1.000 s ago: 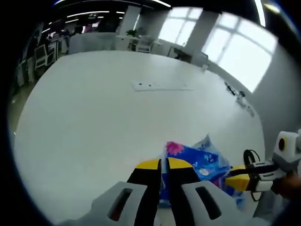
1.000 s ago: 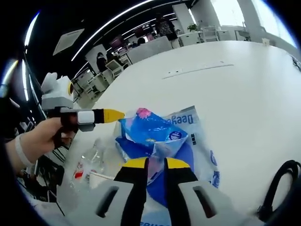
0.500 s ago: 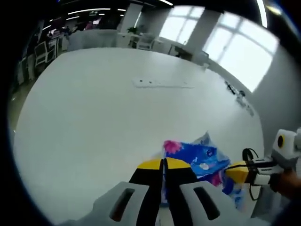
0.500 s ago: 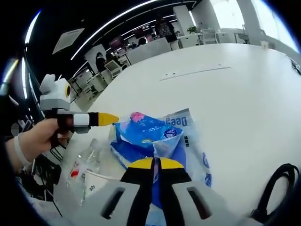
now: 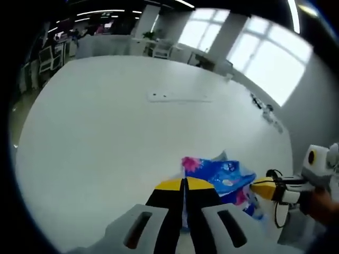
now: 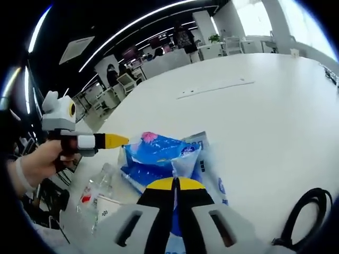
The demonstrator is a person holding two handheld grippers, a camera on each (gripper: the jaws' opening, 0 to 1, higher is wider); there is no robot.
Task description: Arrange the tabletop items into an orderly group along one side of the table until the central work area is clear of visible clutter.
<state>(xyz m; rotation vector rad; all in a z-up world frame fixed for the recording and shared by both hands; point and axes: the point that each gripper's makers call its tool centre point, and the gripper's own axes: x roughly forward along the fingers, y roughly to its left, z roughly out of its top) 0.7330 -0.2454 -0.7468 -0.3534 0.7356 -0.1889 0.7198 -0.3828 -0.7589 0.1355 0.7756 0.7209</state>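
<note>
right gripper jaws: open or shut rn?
Shut. In the right gripper view the right gripper has its yellow tips pressed together with no gap, pinching the blue packet that both grippers hold.

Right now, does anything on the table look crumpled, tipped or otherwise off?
Yes. The blue packet is rumpled, held at either end by the left gripper and right gripper. A clear plastic bottle lies on its side.

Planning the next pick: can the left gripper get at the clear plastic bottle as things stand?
Probably not directly. The left gripper is shut on the blue packet, so it is occupied. The bottle lies on the table just beside the packets, nothing covering it.
</note>
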